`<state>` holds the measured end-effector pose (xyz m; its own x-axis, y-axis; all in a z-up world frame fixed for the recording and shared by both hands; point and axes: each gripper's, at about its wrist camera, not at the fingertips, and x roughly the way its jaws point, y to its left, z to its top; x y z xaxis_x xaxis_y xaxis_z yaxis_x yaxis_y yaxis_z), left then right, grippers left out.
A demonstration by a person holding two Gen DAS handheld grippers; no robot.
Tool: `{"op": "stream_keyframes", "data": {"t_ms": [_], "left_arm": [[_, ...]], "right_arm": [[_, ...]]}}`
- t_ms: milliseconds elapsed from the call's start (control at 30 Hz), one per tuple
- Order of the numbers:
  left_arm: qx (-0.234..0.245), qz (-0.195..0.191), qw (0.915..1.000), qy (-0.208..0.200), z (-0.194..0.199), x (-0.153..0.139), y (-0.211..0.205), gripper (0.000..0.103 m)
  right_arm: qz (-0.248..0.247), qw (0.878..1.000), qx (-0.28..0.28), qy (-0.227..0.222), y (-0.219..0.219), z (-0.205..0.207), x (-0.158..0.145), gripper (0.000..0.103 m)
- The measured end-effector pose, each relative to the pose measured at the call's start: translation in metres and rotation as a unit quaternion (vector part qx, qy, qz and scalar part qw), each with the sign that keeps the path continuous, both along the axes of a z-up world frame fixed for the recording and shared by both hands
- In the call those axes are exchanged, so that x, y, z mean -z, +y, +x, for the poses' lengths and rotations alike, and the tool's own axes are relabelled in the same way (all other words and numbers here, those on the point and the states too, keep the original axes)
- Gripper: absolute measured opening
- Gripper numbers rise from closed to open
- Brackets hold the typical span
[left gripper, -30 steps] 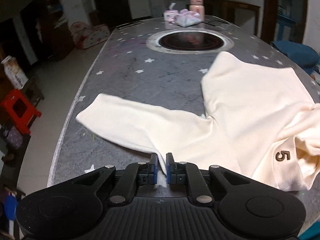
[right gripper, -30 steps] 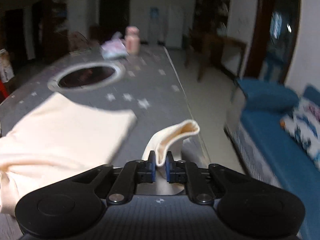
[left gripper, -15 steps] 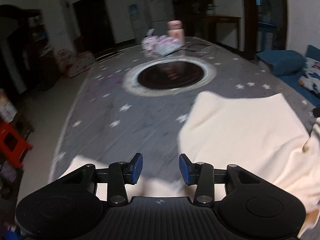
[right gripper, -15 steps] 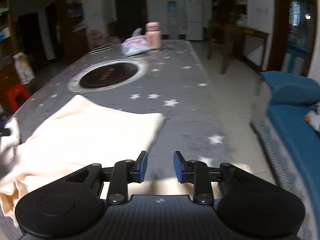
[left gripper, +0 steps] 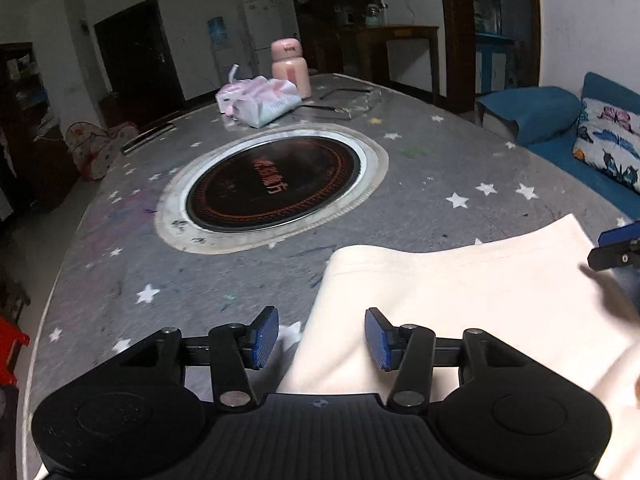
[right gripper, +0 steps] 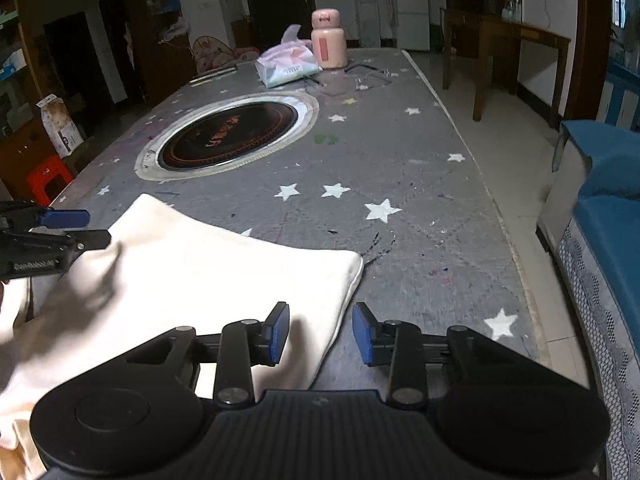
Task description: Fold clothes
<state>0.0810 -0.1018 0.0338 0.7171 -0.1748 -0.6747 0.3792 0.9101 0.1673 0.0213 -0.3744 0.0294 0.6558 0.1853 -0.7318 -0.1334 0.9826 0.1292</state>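
Now the cream cotton garment [left gripper: 460,300] lies flat on the grey star-patterned table [left gripper: 420,184]. Left gripper [left gripper: 322,334] and right gripper [right gripper: 320,334], jaws just opened and empty, straddle its opposite side edges, equally near.

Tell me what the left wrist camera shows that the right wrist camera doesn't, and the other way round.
Only the left wrist view shows the butterfly cushion on the blue sofa, and the garment's left edge between the open left gripper.

Only the right wrist view shows the wooden side table, the white fridge, and the garment's right corner by the open right gripper.

Both show the cream garment lying flat, the round cooktop, the pink bottle, the tissue pack and the starred table. Both grippers' jaws have just been opening; neither grips cloth.
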Motion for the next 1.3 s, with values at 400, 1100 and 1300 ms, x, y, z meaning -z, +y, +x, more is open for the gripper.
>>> {"op": "stream_keyframes", "data": {"t_ms": [400, 1100, 1300], "left_arm": [[-0.010, -0.008, 0.9997, -0.019, 0.017, -0.002, 0.012, 0.005], [-0.051, -0.038, 0.9979, 0.012, 0.050, 0.004, 0.044, 0.010], [-0.073, -0.023, 0.9971, -0.008, 0.061, 0.004, 0.051, 0.003]], "right_arm": [[-0.045, 0.998, -0.039, 0.014, 0.023, 0.043, 0.001, 0.007], [-0.092, 0.991, -0.096, -0.036, 0.075, 0.127, -0.018, 0.005], [-0.094, 0.990, -0.096, -0.044, 0.079, 0.136, -0.019, 0.005]]}}
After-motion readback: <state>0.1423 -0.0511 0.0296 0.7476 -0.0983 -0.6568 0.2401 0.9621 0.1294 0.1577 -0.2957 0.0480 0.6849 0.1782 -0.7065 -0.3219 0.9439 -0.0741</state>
